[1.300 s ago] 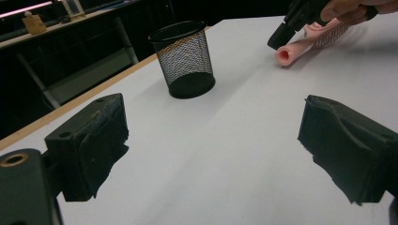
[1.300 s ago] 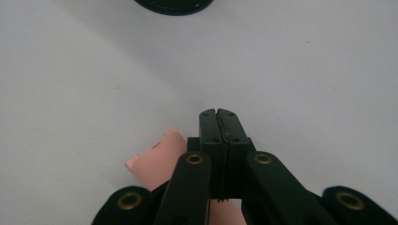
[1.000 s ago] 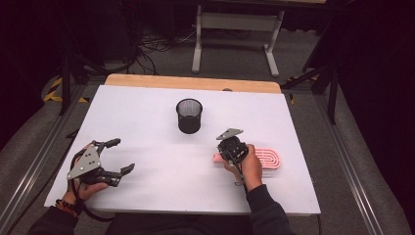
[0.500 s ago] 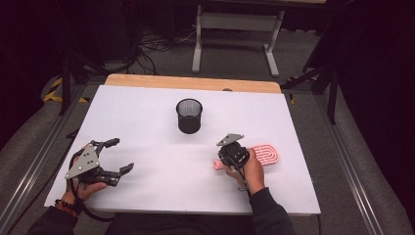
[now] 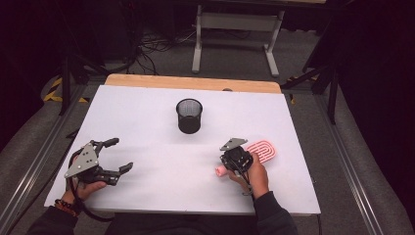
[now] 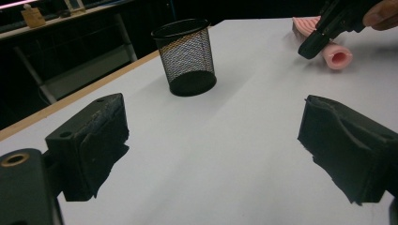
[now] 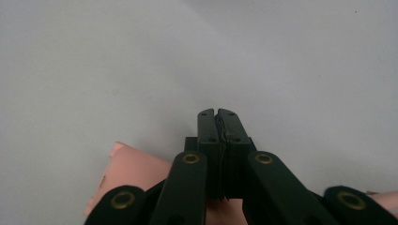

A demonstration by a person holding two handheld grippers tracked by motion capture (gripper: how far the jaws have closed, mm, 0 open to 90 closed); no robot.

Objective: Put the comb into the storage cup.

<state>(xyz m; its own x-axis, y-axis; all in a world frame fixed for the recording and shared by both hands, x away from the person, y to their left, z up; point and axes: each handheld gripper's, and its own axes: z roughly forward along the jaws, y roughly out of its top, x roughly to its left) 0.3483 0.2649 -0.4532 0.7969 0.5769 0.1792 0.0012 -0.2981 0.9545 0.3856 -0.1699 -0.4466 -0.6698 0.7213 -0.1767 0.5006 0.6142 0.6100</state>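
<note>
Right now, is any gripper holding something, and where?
Nothing seems held. The left gripper is open over bare table. The right gripper is shut, pads together, above the handle of the pink brush.

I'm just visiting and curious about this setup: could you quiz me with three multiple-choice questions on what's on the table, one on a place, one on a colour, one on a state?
1. Where does the mesh cup stand?
A. mid-table, toward the far edge
B. beside the left gripper
C. on the floor

2. What colour is the ribbed thing by the right gripper?
A. green
B. pink
C. blue

3. How do the left gripper's jaws stand?
A. closed on the cup
B. closed on nothing
C. wide apart

Answers: 1 A, the high view shows it standing alone between the two hands and farther out; 2 B, it looks pink in the high view and the left gripper view; 3 C, the left gripper view shows bare table between the pads.
</note>
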